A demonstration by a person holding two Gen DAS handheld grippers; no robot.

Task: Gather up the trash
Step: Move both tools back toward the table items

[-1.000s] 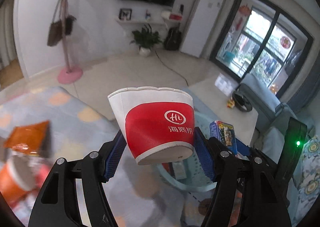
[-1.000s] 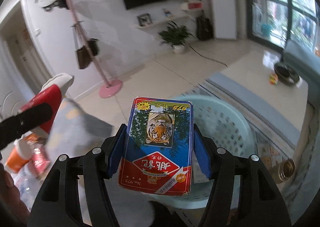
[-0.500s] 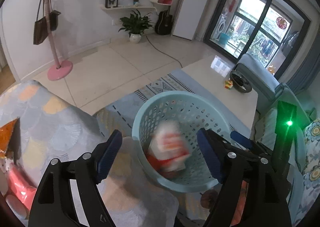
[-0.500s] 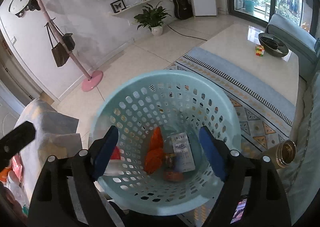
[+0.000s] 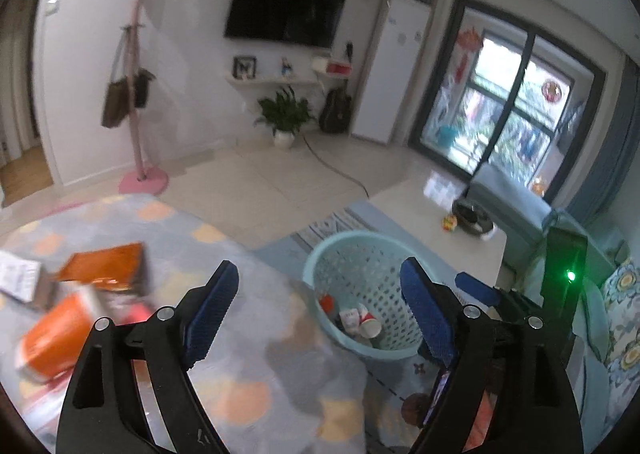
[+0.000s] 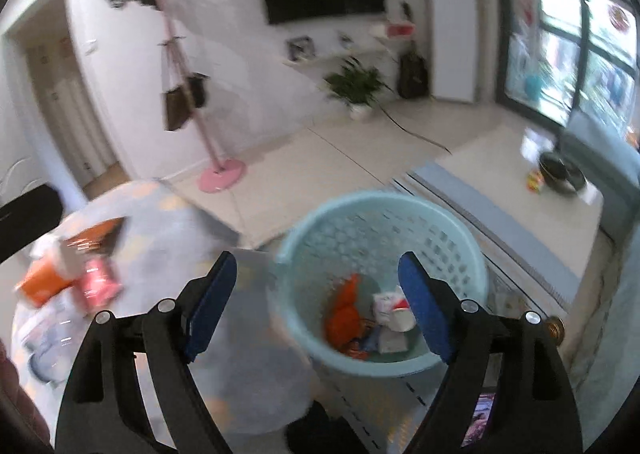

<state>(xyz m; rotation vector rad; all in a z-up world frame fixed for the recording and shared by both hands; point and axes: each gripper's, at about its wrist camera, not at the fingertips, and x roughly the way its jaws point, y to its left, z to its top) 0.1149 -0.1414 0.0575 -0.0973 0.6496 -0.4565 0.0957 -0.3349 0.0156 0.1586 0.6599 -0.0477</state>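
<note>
A pale blue perforated basket (image 5: 320,268) (image 6: 304,230) stands on the floor beside the table. Inside it lie the red-and-white paper cup (image 5: 366,324) (image 6: 398,314), an orange wrapper (image 6: 344,312) and other scraps. My left gripper (image 5: 320,312) is open and empty above the table edge, left of the basket. My right gripper (image 6: 316,304) is open and empty over the basket's near rim. On the table at the left lie an orange packet (image 5: 106,264) (image 6: 94,234), an orange cup (image 5: 54,338) (image 6: 42,286) and a pink wrapper (image 6: 98,284), all blurred.
The table has a grey cloth with orange dots (image 5: 248,366). A patterned rug (image 6: 520,238) lies under the basket. A low white table (image 5: 424,217) holds a dark bowl (image 5: 472,213). A pink coat stand (image 5: 140,93) stands at the back left.
Both grippers opened and dropped their loads: the paper cup and the blue tiger box fell into the basket. Both grippers have since pulled back and swung left toward the table.
</note>
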